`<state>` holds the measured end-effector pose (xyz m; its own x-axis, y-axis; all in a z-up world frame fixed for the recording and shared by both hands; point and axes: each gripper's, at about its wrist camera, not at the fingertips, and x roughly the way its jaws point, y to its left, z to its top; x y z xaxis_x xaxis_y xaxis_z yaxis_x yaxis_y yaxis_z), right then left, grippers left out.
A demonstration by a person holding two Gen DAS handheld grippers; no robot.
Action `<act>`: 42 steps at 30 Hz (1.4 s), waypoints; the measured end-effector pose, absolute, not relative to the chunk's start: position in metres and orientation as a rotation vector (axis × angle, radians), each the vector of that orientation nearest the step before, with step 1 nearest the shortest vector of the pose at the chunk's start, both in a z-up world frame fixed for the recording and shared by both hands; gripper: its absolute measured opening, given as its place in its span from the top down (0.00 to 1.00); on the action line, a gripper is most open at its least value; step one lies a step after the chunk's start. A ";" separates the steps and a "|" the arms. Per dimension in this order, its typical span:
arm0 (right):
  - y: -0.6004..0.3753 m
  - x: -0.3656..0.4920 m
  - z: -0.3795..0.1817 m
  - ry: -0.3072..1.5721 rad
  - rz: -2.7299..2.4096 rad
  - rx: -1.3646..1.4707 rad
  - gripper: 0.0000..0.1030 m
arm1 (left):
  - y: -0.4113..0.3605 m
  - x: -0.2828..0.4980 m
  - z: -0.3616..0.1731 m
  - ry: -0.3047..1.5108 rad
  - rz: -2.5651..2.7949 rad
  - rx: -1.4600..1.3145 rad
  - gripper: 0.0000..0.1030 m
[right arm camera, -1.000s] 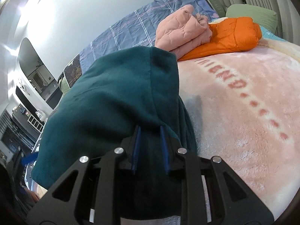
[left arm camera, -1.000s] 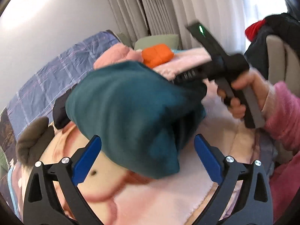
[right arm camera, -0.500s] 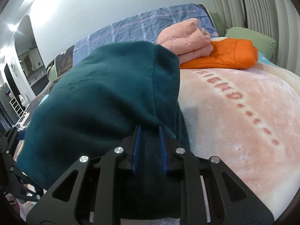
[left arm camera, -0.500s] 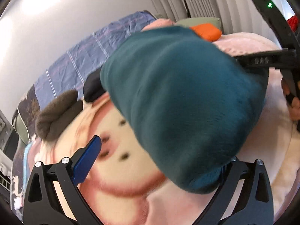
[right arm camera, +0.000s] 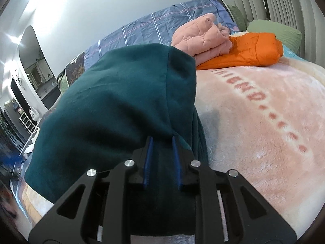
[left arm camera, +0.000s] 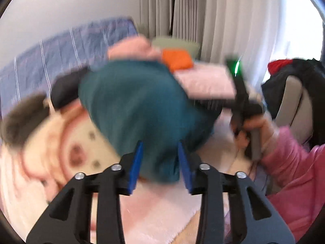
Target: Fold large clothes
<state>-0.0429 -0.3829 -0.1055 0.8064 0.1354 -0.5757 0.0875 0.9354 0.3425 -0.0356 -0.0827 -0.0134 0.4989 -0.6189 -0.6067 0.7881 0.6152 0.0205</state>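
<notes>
A bulky dark teal fleece garment (right arm camera: pixel 121 105) hangs bunched above a fluffy pink blanket printed with a cartoon face (left arm camera: pixel 67 142) that covers the bed. The right gripper (right arm camera: pixel 161 160) has its blue pads pinched tight on a fold at the garment's near edge. In the blurred left wrist view, the left gripper (left arm camera: pixel 159 162) is closing its jaws, with the teal fabric's lower end between the blue pads; whether they already press on it cannot be told. A hand (left arm camera: pixel 254 130) in a pink sleeve grips the right gripper's handle. Farther back on the bed lie a folded pink quilted jacket (right arm camera: pixel 201 36) and an orange puffer jacket (right arm camera: pixel 247 49), touching each other, beside a green pillow (right arm camera: pixel 274 30).
</notes>
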 end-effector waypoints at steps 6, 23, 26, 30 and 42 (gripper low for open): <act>-0.380 -0.043 -0.104 0.638 0.016 0.345 0.80 | -0.145 0.035 0.013 0.514 -0.796 0.357 0.65; -0.397 -0.029 -0.049 0.678 0.112 0.409 0.56 | -0.175 0.109 -0.047 0.643 -0.739 0.396 0.63; -0.390 -0.007 -0.003 0.602 0.094 0.284 0.56 | -0.175 0.110 -0.048 0.639 -0.735 0.401 0.63; -0.380 0.065 0.009 0.647 0.111 0.256 0.56 | -0.175 0.107 -0.049 0.632 -0.728 0.398 0.63; -0.395 0.136 -0.098 0.874 0.004 0.342 0.59 | -0.171 0.117 -0.058 0.624 -0.769 0.284 0.63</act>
<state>0.1357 -0.3950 -0.0980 0.6453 0.1423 -0.7506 0.1354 0.9456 0.2957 0.1166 -0.1711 -0.0578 0.5513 -0.5593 -0.6191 0.7212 0.6925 0.0166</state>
